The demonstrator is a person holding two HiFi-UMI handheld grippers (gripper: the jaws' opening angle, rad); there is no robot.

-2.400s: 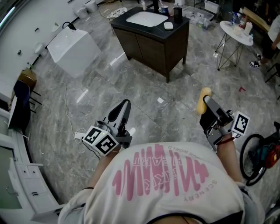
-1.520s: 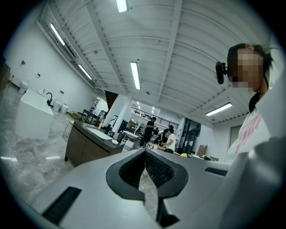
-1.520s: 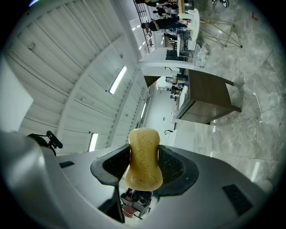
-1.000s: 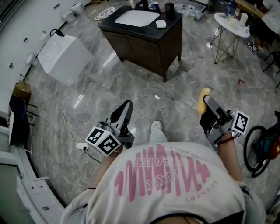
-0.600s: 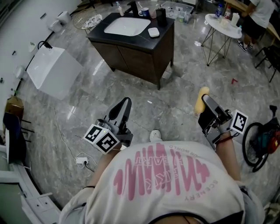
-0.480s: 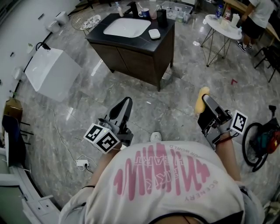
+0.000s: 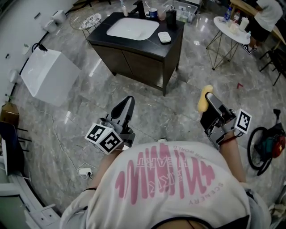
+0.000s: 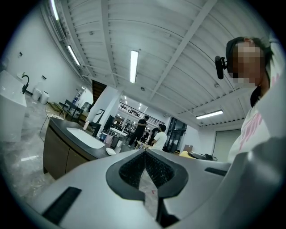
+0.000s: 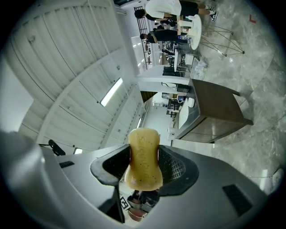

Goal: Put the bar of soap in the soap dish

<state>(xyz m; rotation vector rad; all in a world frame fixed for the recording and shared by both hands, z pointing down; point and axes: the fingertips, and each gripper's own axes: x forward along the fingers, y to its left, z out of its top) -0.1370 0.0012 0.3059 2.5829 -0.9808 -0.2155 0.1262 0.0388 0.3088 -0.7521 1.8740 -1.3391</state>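
Note:
A yellow bar of soap (image 7: 204, 98) sticks out past the tips of my right gripper (image 7: 208, 102), which is shut on it and held above the grey marble floor. In the right gripper view the soap (image 9: 144, 157) stands upright between the black pads. A small white soap dish (image 7: 164, 37) lies on the dark top of a vanity cabinet (image 7: 147, 60), to the right of its white sink (image 7: 132, 28). The vanity is well ahead of both grippers. My left gripper (image 7: 126, 103) is shut with nothing in it. The left gripper view shows its jaws closed together and the soap dish (image 8: 110, 151) far off.
A white box (image 7: 48, 76) stands on the floor at the left. A round white side table (image 7: 235, 27) with bottles is at the back right, next to a person (image 7: 268, 13). A bicycle wheel with a red bag (image 7: 268, 147) is close on my right. A power strip (image 7: 83, 171) lies on the floor.
The vanity has drawn somewhat nearer and shifted in the head view as the person walks. Both grippers keep their pose, the soap still in the right one.

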